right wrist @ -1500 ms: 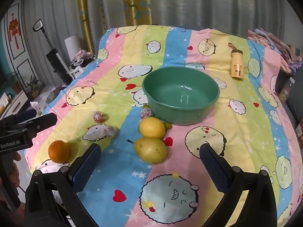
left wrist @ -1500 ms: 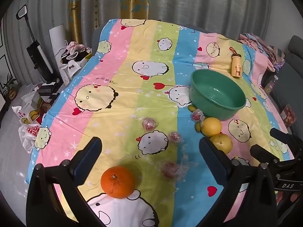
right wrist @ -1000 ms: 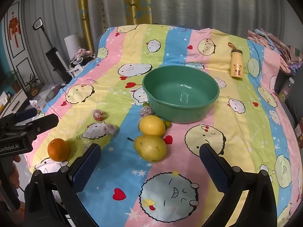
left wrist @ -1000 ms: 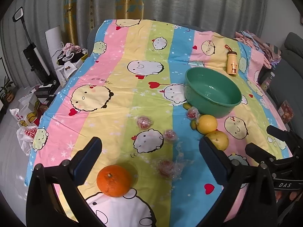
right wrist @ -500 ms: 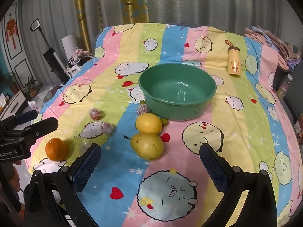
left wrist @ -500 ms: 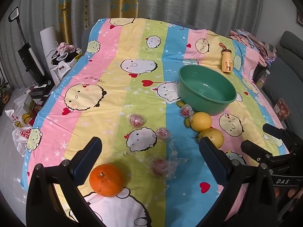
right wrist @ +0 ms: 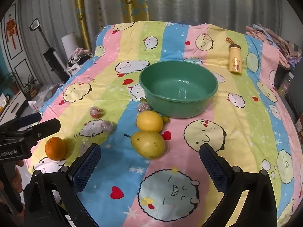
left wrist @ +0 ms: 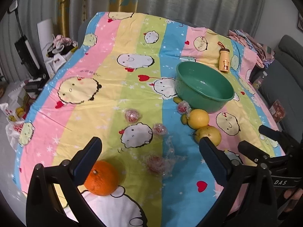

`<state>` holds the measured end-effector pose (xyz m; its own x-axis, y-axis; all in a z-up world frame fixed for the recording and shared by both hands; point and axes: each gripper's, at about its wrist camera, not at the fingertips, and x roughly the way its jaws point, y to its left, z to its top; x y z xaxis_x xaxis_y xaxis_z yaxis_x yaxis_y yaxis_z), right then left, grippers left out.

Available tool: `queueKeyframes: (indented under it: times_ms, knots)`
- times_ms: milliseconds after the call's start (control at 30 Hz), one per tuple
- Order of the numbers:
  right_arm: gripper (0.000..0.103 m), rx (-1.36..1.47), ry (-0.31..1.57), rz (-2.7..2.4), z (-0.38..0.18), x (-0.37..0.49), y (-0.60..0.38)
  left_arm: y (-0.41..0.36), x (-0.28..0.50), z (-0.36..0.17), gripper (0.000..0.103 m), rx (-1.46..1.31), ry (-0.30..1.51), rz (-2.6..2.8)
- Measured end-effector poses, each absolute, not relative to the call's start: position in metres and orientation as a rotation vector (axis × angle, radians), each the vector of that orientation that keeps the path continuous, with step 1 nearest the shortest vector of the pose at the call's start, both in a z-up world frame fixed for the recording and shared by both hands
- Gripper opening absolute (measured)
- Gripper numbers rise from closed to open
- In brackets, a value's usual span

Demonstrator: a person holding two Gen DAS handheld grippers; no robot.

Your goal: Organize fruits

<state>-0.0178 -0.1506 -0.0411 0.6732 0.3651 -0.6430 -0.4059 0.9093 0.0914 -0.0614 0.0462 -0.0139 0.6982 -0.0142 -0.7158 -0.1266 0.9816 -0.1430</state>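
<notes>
A green bowl (right wrist: 179, 88) stands empty on the striped cartoon cloth; it also shows in the left wrist view (left wrist: 204, 89). In front of it lie a lemon (right wrist: 149, 121) and a pear (right wrist: 148, 144). An orange (left wrist: 101, 177) lies at the near left, just by my left gripper's left finger. Small wrapped red fruits (left wrist: 132, 115) are scattered on the cloth. My left gripper (left wrist: 151, 158) is open and empty above the cloth. My right gripper (right wrist: 151, 165) is open and empty, just in front of the pear.
A yellow bottle (right wrist: 235, 60) stands behind the bowl to the right. Folded clothes (right wrist: 272, 36) lie at the far right corner. The cloth's near and left edges drop to the floor, where bags and boxes (left wrist: 17, 102) stand.
Both grippers have drifted slightly back and to the left, so the fruits and bowl have shifted a little in each view. Nothing was picked up.
</notes>
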Motion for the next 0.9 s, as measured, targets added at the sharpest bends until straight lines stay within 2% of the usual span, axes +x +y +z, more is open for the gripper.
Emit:
queueKeyframes:
  times_ms: [133, 633, 767, 900]
  knots:
    - [0.103, -0.044, 0.770, 0.466, -0.045, -0.018, -0.140, 0.056, -0.063, -0.020, 0.103, -0.237, 0.791, 0.038]
    - [0.103, -0.008, 0.812, 0.828, -0.078, -0.050, -0.067, 0.134, -0.086, -0.061, 0.101, -0.388, 0.825, 0.057]
    - [0.103, -0.008, 0.845, 0.916, -0.089, -0.056, -0.046, 0.141, -0.091, -0.072, 0.095, -0.419, 0.846, 0.017]
    - [0.094, -0.034, 0.866, 1.019, -0.099, -0.067, -0.016, 0.146, -0.096, -0.078, 0.087, -0.423, 0.857, 0.003]
